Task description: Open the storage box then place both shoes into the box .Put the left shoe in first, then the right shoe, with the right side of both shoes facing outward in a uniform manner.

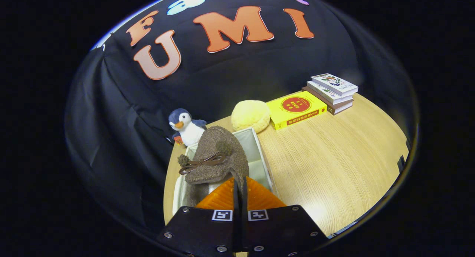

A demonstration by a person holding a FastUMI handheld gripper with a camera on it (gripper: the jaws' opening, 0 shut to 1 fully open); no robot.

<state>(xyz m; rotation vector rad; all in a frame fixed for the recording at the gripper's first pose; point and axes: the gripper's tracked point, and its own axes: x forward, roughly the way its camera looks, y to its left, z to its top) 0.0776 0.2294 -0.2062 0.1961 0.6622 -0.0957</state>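
A: Gripper view, near end first: gripper (240,192) is clenched on the rim of the brown shoe (217,157). Both fingers (222,199) are pressed together with the collar edge pinched in the narrow seam between them.

B: Where's the shoe relative to the box?

A: Hanging just ahead of the fingers, over the open storage box (256,145). The lower part looks already inside the walls, but I can't tell if it touches the bottom.

B: Orientation?

A: Long axis runs away from the gripper, toe toward the far end of the box, roughly parallel to the box's long walls. Bow (202,163) and pompom face up and slightly left. Can't say for certain which shoe it is.

B: Advice for the step?

A: My read: lower straight, keep the axis parallel to the walls, hug one side so the second shoe fits. Don't release until the sole is seated, or it may tip.

B: Beyond the box?

A: Penguin toy (186,126), yellow cushion (251,115), then a yellow book (297,109) and a book stack (332,91) on the worktop (334,164).
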